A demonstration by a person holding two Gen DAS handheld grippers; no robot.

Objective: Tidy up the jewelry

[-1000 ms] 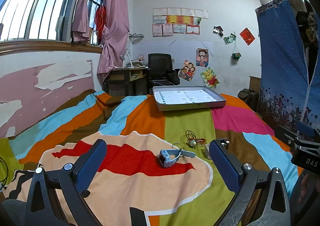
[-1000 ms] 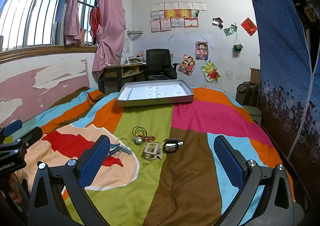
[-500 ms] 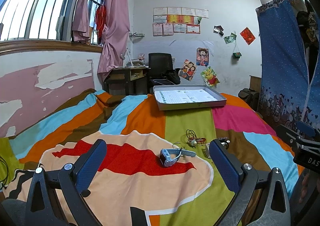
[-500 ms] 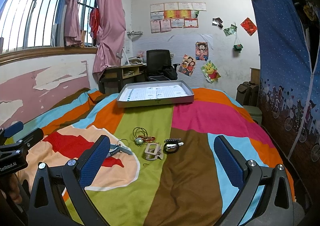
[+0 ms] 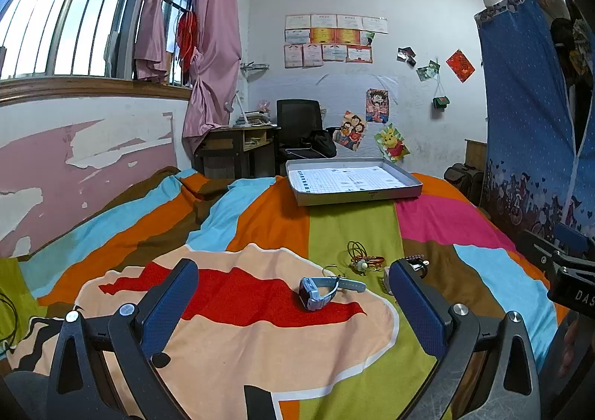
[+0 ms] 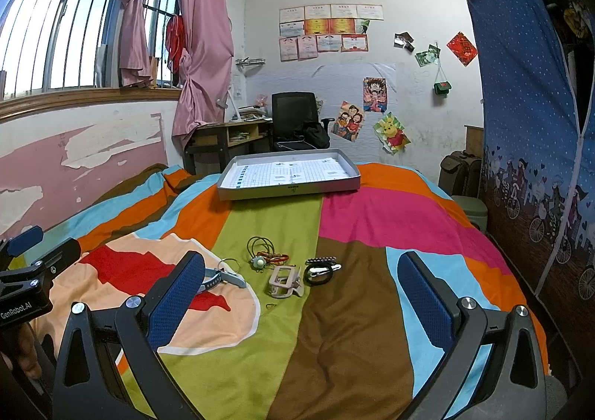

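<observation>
Hovering low over the bed, the left gripper and the right gripper both stand spread wide with nothing between their blue textured pads. The jewelry lies in a loose cluster on the striped bedspread, well short of the grey tray at the far end, which holds only a gridded paper liner. The pale blue watch sits on the red patch, directly ahead of the left gripper; beside it lie thin looped cords with a round charm, a beige claw-shaped clip and a dark ring-shaped piece with a beaded strip. The likely trouble is the soft, yielding bedding: a gripper pressed down for the thin cords may pinch fabric along with them, or snag a neighbouring piece, since clip, cords and dark band lie nearly touching. The watch's curved rubbery strap looks easier to grasp, though it could swing and slip on the way to the tray.
</observation>
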